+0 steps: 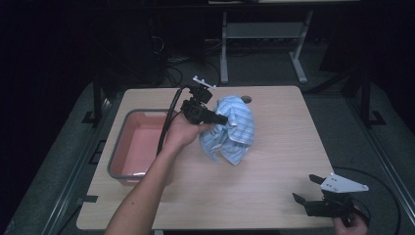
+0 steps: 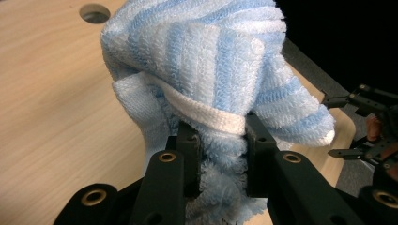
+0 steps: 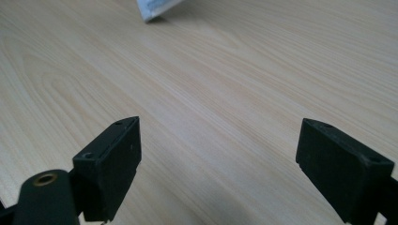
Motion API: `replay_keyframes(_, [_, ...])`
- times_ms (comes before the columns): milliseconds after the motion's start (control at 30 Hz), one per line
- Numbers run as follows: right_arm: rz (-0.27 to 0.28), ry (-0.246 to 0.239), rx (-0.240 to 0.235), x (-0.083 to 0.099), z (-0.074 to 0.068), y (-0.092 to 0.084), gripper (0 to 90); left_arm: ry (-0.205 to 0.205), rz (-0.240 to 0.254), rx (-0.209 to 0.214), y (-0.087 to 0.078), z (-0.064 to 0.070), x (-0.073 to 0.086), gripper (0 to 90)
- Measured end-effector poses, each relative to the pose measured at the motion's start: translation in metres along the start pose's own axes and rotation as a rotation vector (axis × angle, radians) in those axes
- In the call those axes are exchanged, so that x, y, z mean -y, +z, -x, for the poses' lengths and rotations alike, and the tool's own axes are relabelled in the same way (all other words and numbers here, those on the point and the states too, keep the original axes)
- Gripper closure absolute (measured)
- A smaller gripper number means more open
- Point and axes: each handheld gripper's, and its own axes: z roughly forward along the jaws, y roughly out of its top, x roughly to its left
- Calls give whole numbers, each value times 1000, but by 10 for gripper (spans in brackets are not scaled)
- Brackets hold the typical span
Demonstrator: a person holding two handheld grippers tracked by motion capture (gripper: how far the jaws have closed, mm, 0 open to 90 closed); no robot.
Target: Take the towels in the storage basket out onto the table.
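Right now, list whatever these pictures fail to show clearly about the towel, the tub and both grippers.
- Towel: its underside and full shape, bunched up; in the left gripper view the left gripper covers the pinched fold.
- Tub: in the high view the forearm hides its near right corner; a pale speck inside is too small to identify.
- Right gripper: in the high view the bottom edge cuts off the hand holding it.
- Room beyond the table: too dark.
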Motion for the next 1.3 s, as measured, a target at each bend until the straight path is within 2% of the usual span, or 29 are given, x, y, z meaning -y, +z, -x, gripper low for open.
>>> replay_keyframes(333, [-1, -1, -1, 0, 0, 0, 139, -1, -36, 14, 31, 0, 0, 731])
replay_keyframes(600, [-4, -1, -6, 0, -1, 0, 139, -30, -58, 38, 61, -6, 7, 728])
replay_keyframes(867, [-7, -2, -10, -2, -3, 3, 138, -44, -77, 48, 81, -10, 11, 726])
replay_keyframes(1233, [-1, -18, -12, -3, -2, 5, 138, -81, -67, 65, 102, -8, 17, 723])
replay_keyframes(1300, [-3, -17, -10, -3, -3, 4, 138, -70, -78, 68, 104, -9, 18, 723])
